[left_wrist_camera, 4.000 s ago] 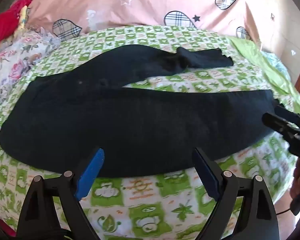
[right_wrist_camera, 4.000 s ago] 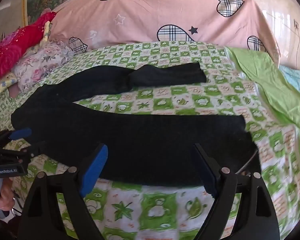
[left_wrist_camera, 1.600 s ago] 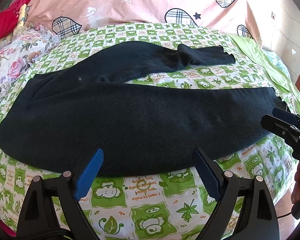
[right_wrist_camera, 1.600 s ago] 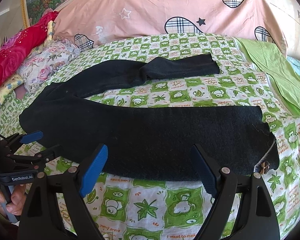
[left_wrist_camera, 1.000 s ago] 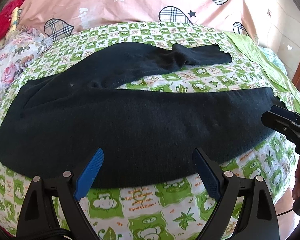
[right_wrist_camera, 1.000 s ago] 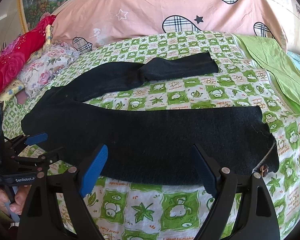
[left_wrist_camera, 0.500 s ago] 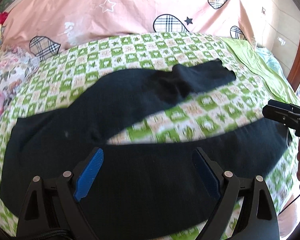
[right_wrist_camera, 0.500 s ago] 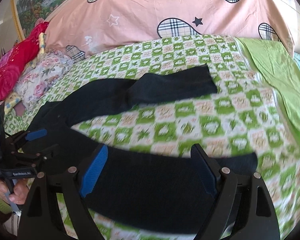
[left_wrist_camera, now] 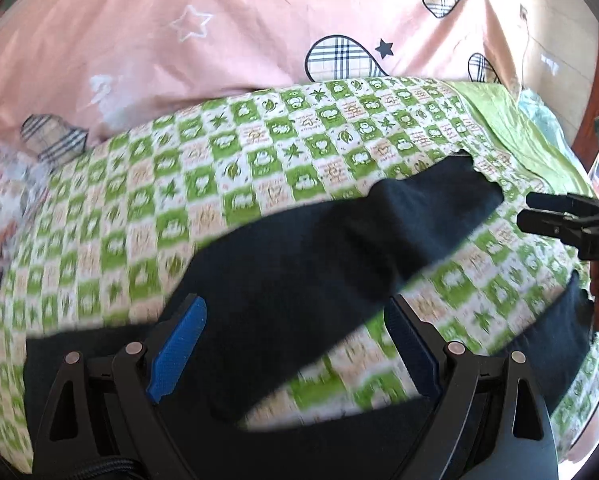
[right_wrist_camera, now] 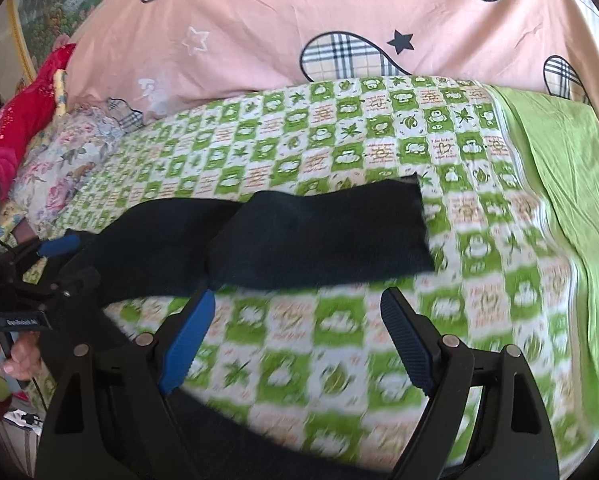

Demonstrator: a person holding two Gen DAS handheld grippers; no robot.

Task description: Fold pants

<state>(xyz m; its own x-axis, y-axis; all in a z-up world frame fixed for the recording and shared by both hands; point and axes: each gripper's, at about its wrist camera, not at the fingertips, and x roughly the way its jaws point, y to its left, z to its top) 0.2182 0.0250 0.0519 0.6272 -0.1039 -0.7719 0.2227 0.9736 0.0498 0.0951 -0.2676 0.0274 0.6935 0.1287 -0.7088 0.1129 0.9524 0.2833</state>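
Black pants [left_wrist_camera: 283, 272] lie spread on the bed, legs apart in a V. The far leg [right_wrist_camera: 319, 232] runs to the right and ends in a cuff; the near leg [left_wrist_camera: 379, 436] lies under both grippers. My left gripper [left_wrist_camera: 295, 344] hovers open over the crotch area with nothing between its blue pads. My right gripper [right_wrist_camera: 295, 344] is open too, above the bare sheet between the legs. Each gripper shows in the other's view: the right gripper [left_wrist_camera: 539, 216] at the right edge, the left gripper [right_wrist_camera: 55, 256] at the left edge.
The bed wears a green and white checked sheet [right_wrist_camera: 379, 140]. A pink quilt with plaid hearts [right_wrist_camera: 299, 20] is piled at the back. Floral and red pillows [right_wrist_camera: 51, 152] sit at the left, a plain green sheet [right_wrist_camera: 559, 184] at the right. A hand [right_wrist_camera: 15, 352] holds the left gripper.
Both grippers have moved forward over the bed, past the near leg, so the far leg now sits close ahead. Both stayed open and hold nothing.
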